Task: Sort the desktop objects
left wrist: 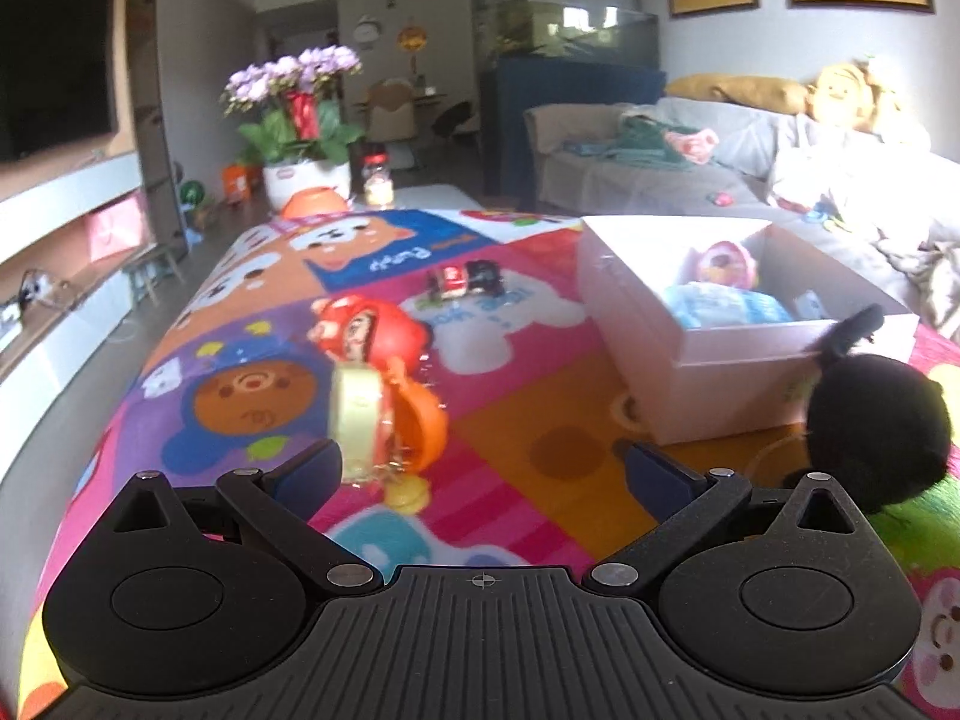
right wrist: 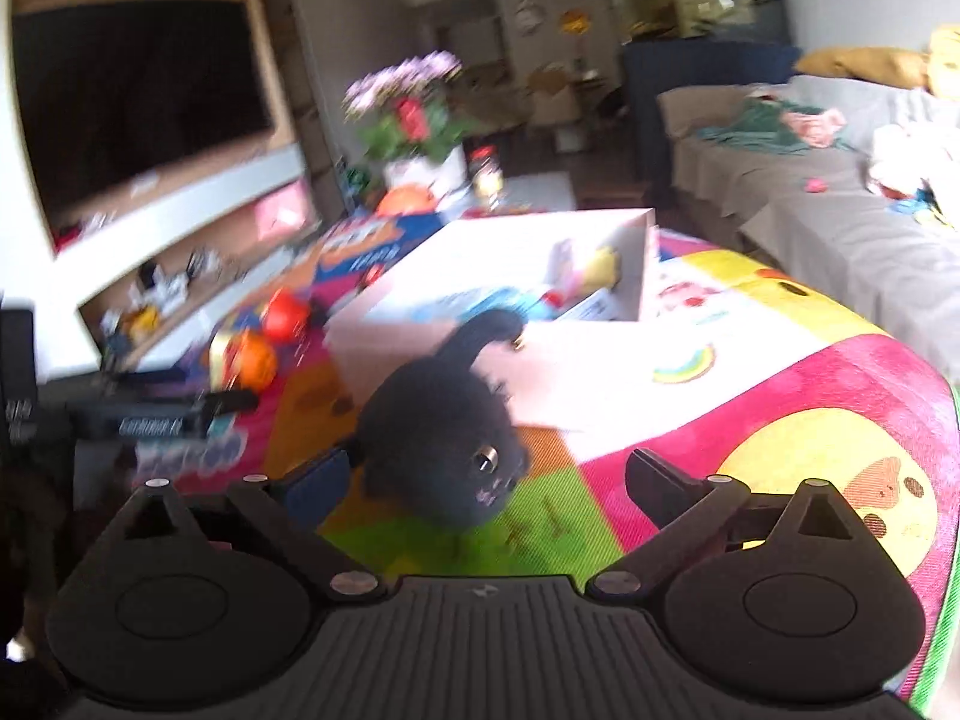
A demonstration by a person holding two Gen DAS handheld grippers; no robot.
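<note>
**Hovering over toys, both grippers spread**

Resting on the colourful mat (right wrist: 840, 396), the black plush toy (right wrist: 441, 450) lies between the spread fingers of the right gripper (right wrist: 489, 486), nearer the left one, touching the white box (right wrist: 576, 354) at twelve o'clock. The left gripper (left wrist: 480, 474) is spread too; an orange-and-cream toy (left wrist: 384, 420) sits by its left finger at eleven o'clock.

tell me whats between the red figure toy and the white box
Only bare colourful cartoon mat lies between the red figure toy and the white cardboard box, in the left wrist view.
</note>
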